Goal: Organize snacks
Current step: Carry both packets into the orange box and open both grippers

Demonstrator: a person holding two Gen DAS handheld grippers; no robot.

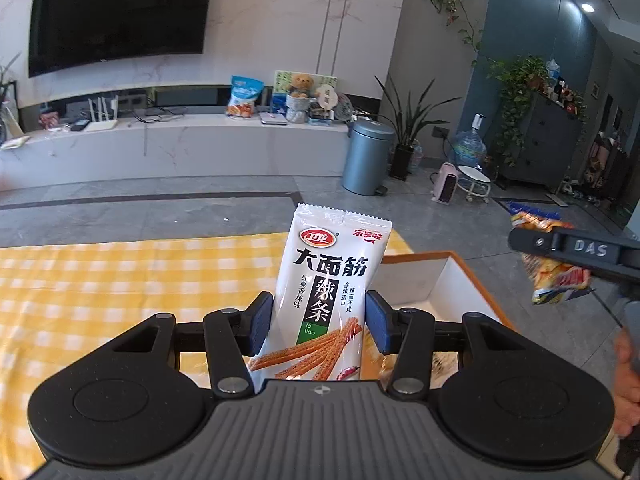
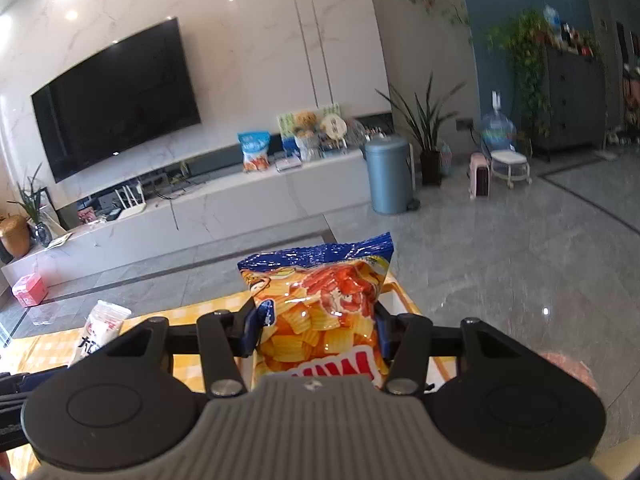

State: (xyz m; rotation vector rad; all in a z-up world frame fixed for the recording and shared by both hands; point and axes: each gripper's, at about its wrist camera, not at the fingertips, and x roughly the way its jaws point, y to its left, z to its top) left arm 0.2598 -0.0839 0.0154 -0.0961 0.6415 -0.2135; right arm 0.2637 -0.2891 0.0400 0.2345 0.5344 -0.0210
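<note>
Latiao pack (image 1: 326, 300) is pinched upright between the left gripper (image 1: 319, 322) pads, held in the air over the yellow check cloth (image 1: 100, 300). Chip bag (image 2: 320, 312) is pinched the same way in the right gripper (image 2: 318, 334), off to the right of the pack. Box (image 1: 440, 276), wood-rimmed and white inside, sits on the cloth just behind and right of the pack.

Step looks like carry: both snacks picked, neither placed. Next move, I'd judge: bring each over the box, lower, then spread the fingers.

Box floor is mostly hidden by both grippers; something pale shows low in it, probably another packet, can't confirm. Both pack bottoms are cut off by the gripper bodies. Right view is motion-blurred.
</note>
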